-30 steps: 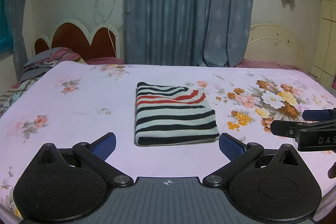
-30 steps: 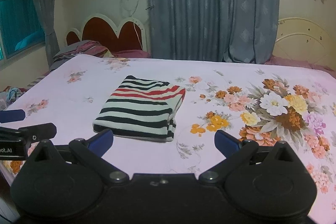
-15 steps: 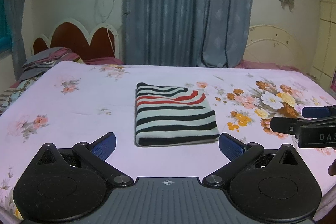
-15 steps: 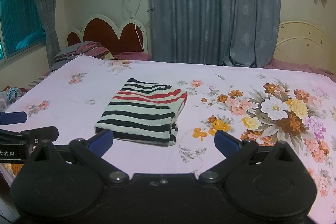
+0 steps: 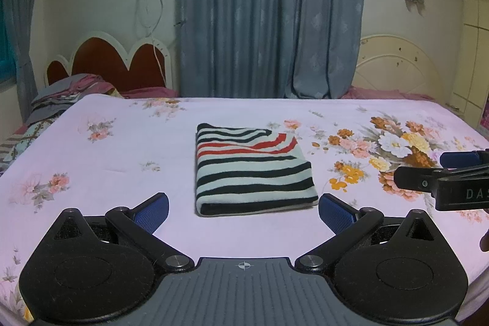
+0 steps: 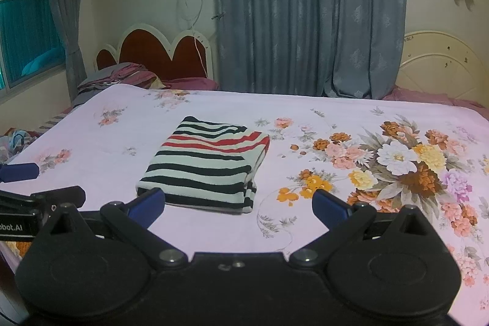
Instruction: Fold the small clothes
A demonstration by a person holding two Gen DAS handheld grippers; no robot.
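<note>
Just beyond spread tongs (image 5: 243,209), folded garment (image 5: 250,167)

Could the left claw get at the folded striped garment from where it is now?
Probably yes. The left claw is open and empty, aimed at the near edge of the striped garment. Only bare bedsheet lies between them; the right claw is off to the side.

Soft knit striped shirt (image 5: 250,170), smooth cotton bedsheet (image 5: 122,155) (matt)
</note>
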